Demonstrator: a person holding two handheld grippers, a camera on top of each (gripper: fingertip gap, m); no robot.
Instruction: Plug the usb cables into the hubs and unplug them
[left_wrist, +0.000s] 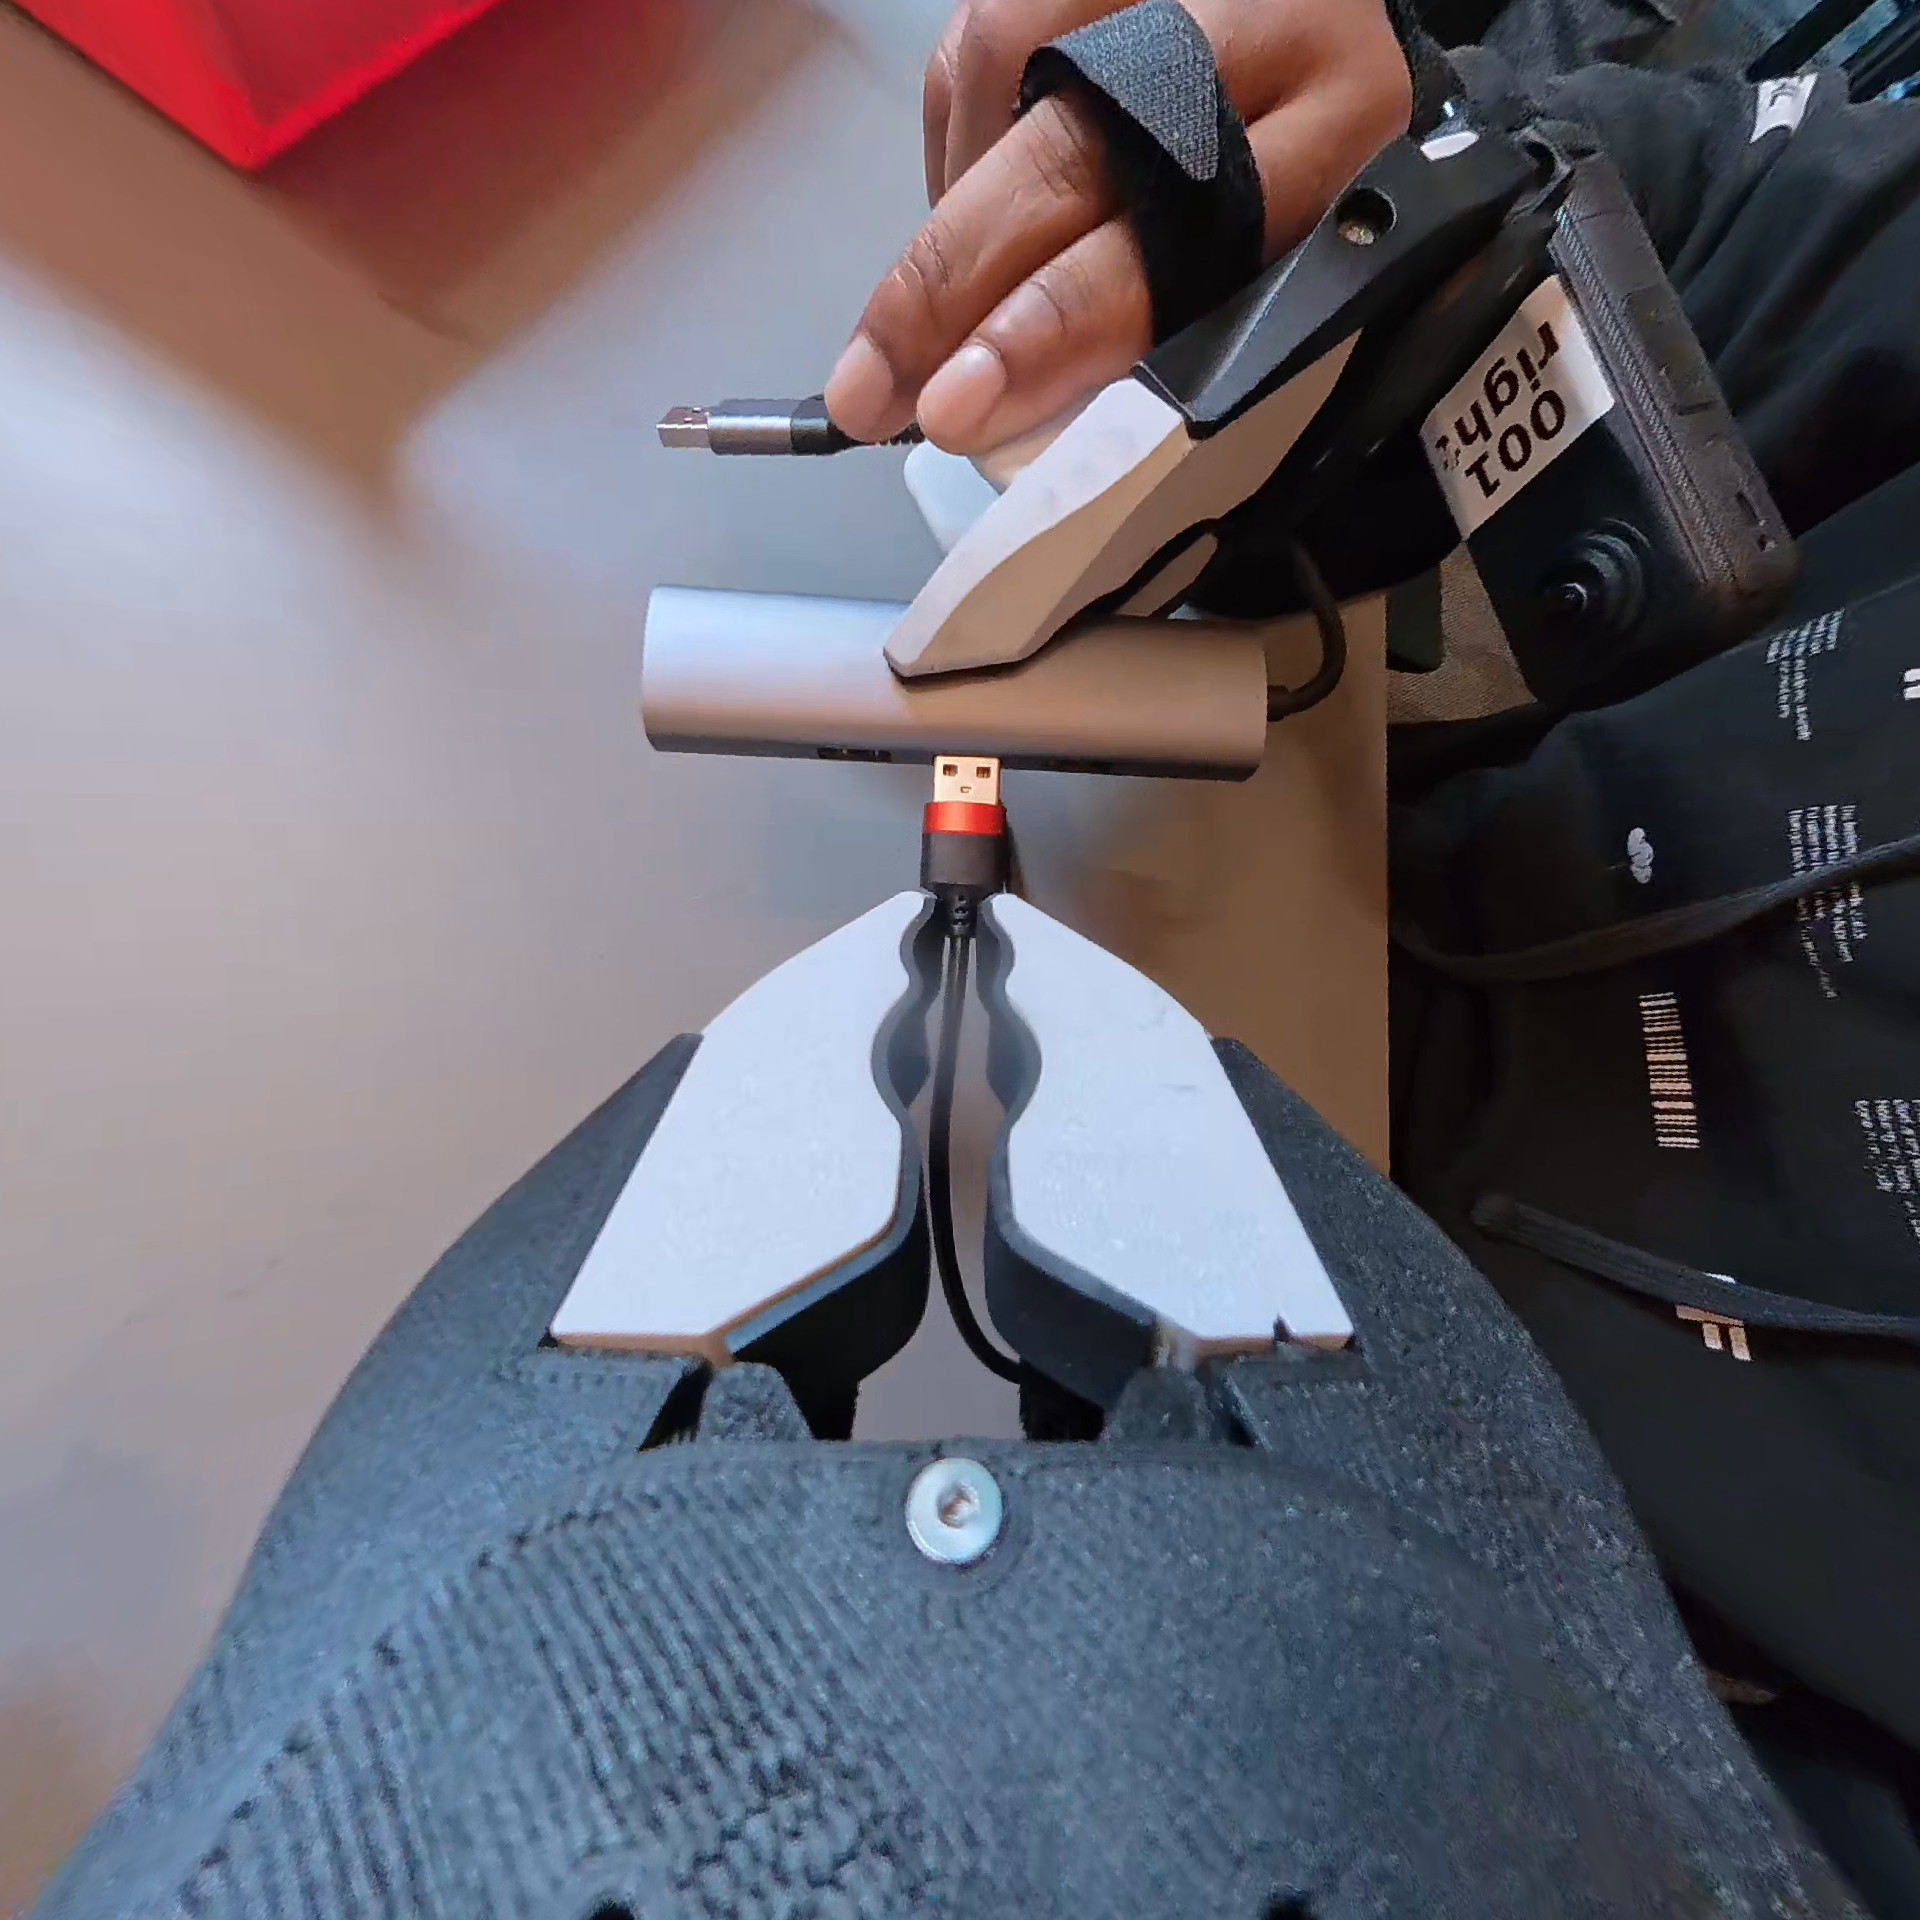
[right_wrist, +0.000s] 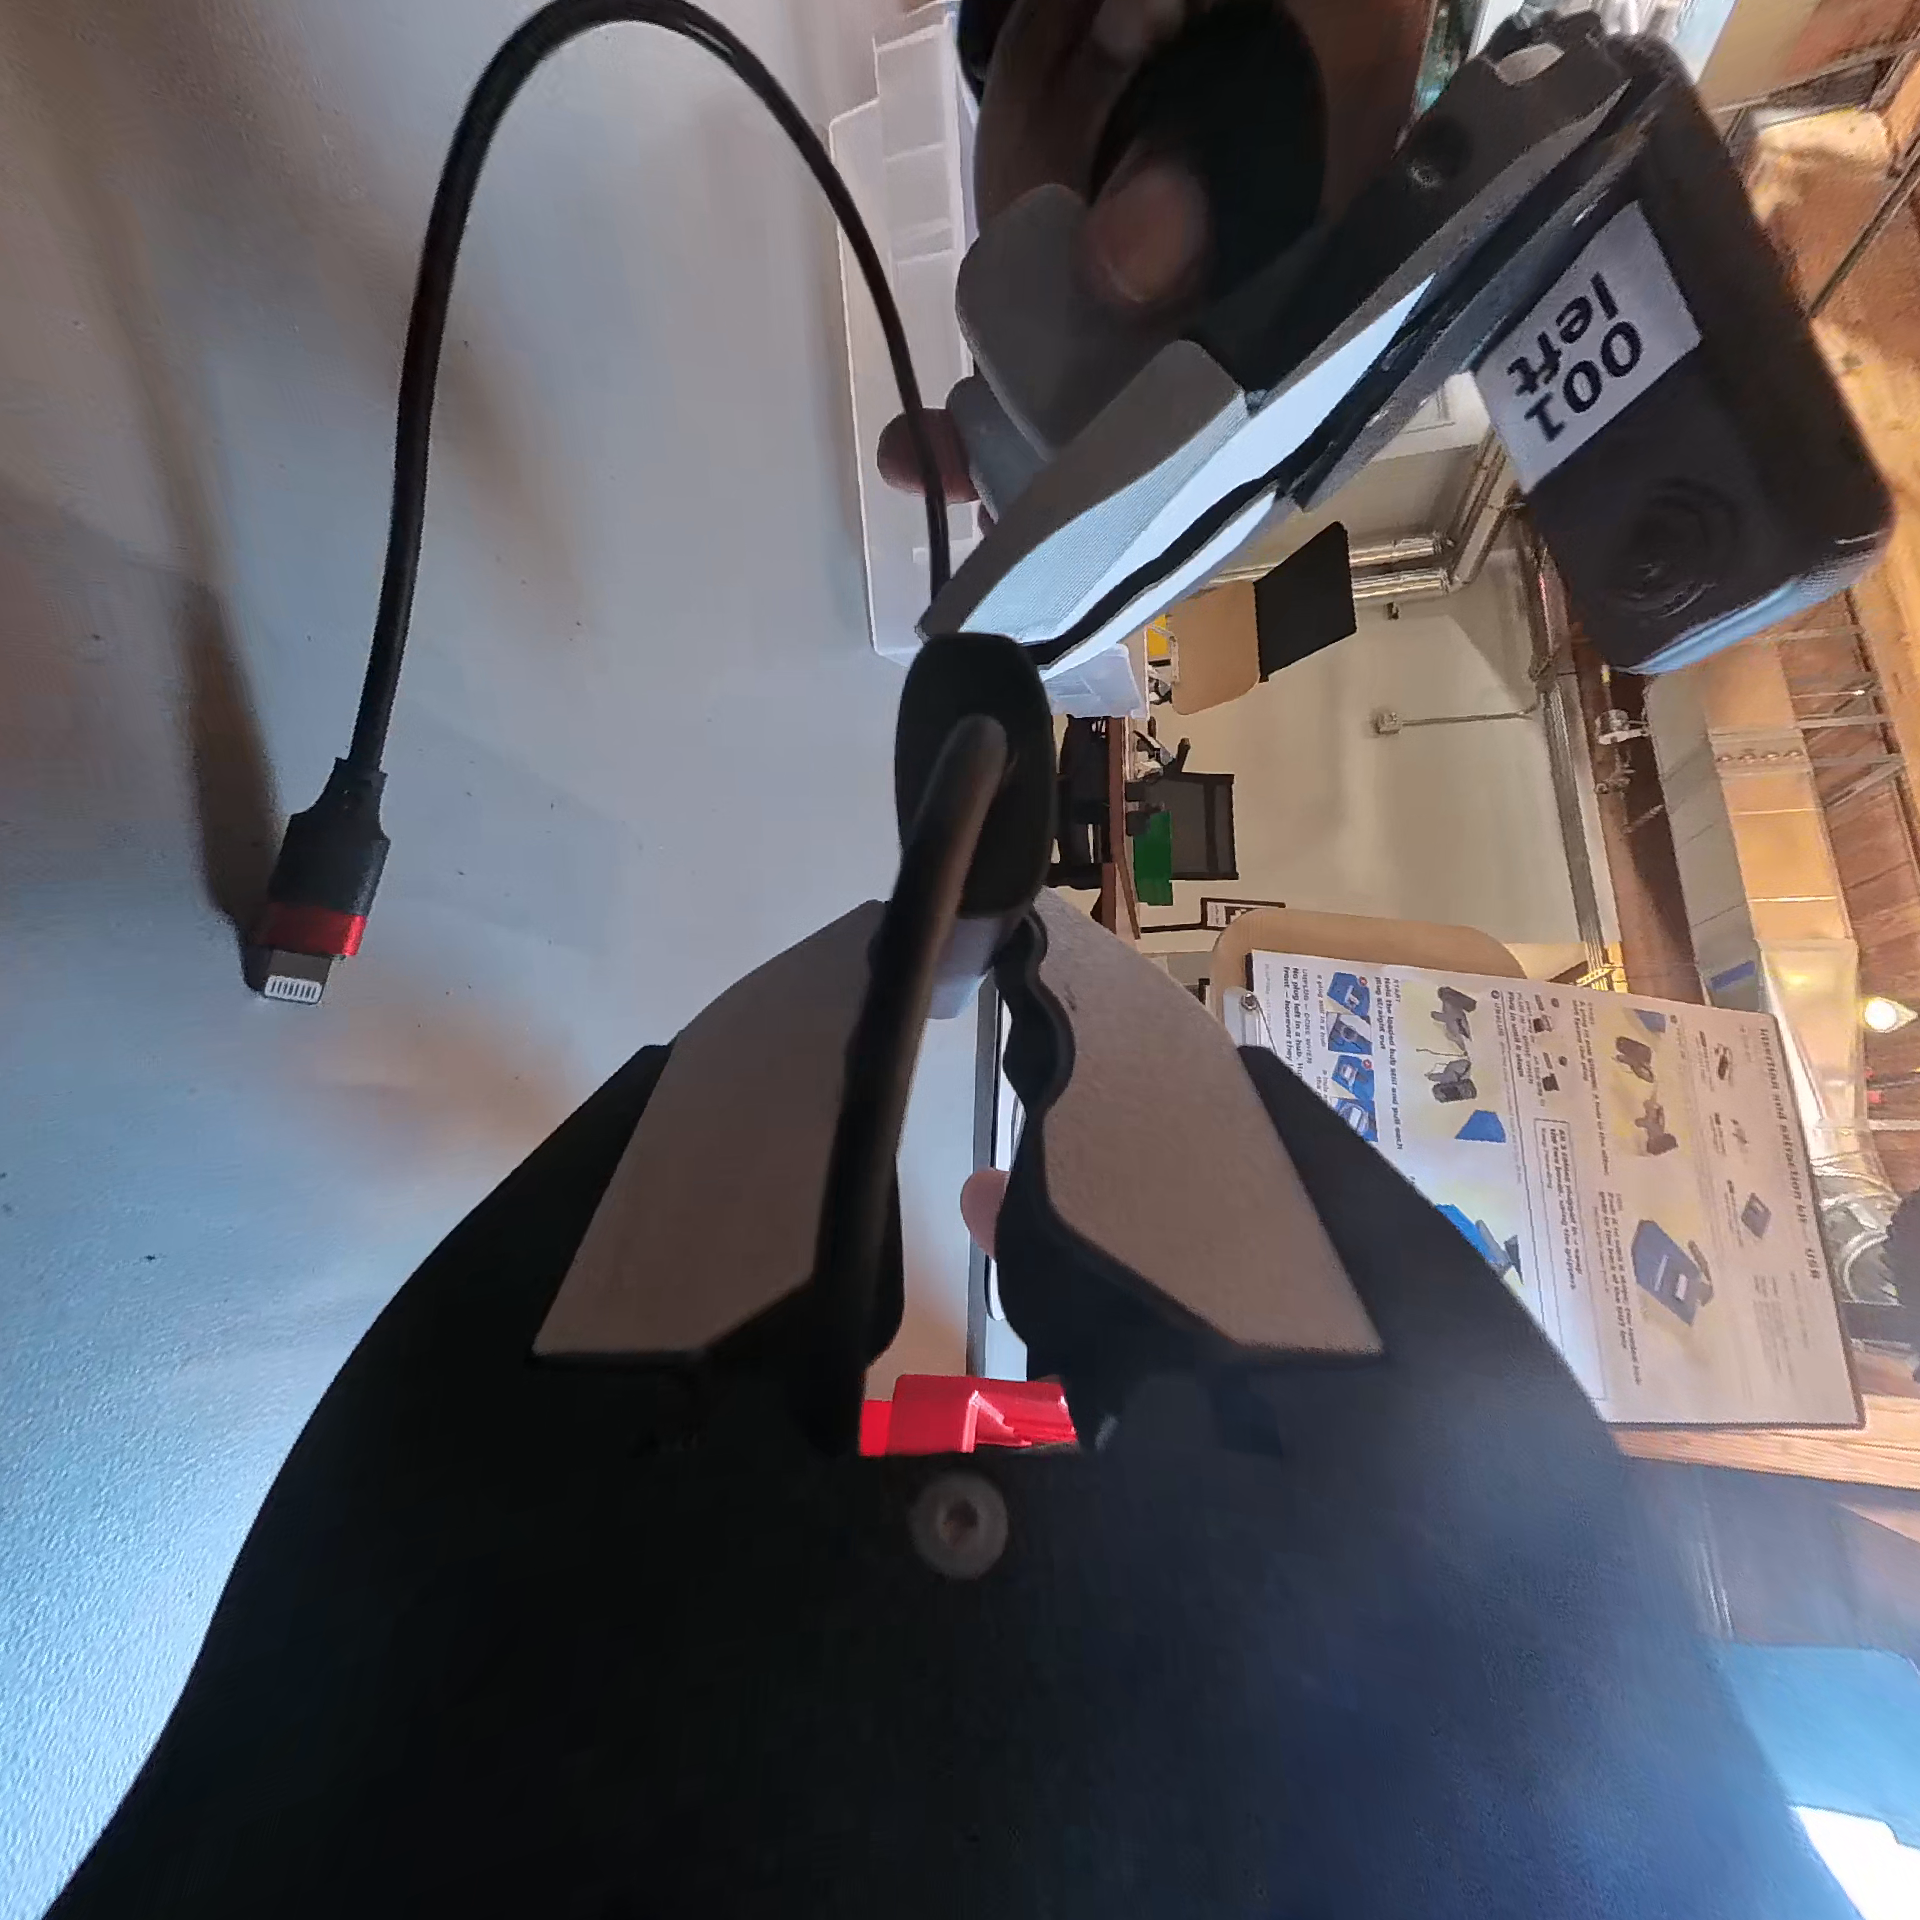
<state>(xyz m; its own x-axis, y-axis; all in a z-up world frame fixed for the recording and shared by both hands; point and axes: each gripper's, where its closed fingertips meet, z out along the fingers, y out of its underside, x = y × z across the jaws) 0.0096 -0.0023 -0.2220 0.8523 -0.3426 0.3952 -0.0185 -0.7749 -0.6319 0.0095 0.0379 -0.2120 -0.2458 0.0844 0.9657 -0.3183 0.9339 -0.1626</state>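
The left gripper (left_wrist: 961, 904) is pinching a black cable just behind its red-banded plug (left_wrist: 966, 795), fingers narrowed tight on it. The plug's tip is sitting at the port edge of the grey hub (left_wrist: 790, 686). The right gripper (left_wrist: 925, 655) is clamping the hub, above the plug. A hand (left_wrist: 1049, 260) beyond the hub is holding a second, grey plug (left_wrist: 727, 428).

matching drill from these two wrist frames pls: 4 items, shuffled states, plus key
Items
1. red-collared USB plug
2. hub
3. grey USB plug
4. Lightning plug

States
A. lying on the table
B. held in the right gripper
C. gripped by the left gripper, tip at a hub port
D. sticking out past the fingers, unplugged

Pairs: 1-C, 2-B, 3-D, 4-A
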